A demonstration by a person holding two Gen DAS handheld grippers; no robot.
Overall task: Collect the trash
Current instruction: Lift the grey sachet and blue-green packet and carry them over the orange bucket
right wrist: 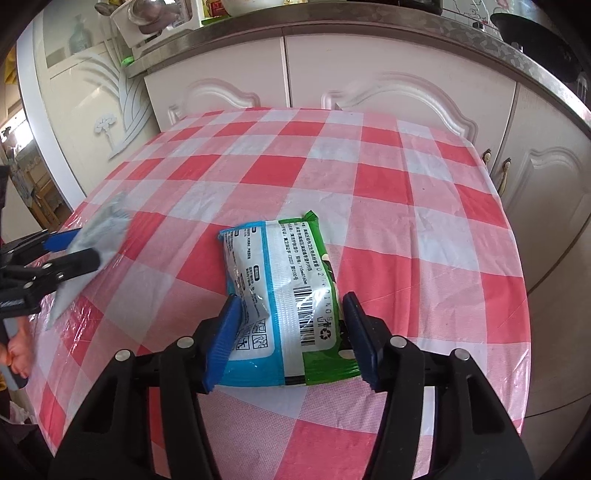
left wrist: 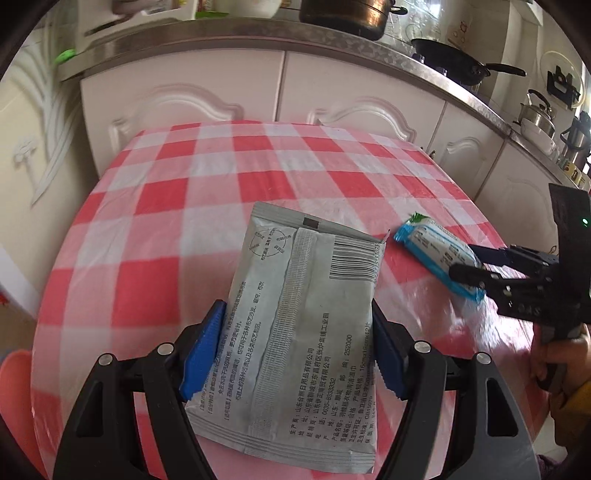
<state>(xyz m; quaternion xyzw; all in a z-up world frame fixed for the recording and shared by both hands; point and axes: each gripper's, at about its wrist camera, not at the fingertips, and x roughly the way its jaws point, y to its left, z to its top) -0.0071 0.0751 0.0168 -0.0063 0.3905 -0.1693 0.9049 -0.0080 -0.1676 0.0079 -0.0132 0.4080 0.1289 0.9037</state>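
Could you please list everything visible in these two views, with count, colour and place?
flat grey foil sachet: one, grey with black print, between the left gripper's pads
blue, white and green plastic wipes packet: one, lying on the cloth between the right gripper's pads
checked plastic tablecloth: one, red, pink and white, covering the table
white cabinet doors: several, behind the table
dark metal pot: one, on the counter
black frying pan: one, on the counter
steel kettle: one, far right counter
left gripper: black, blue pads
right gripper: black, blue pads
hand: one, holding the right gripper's handle
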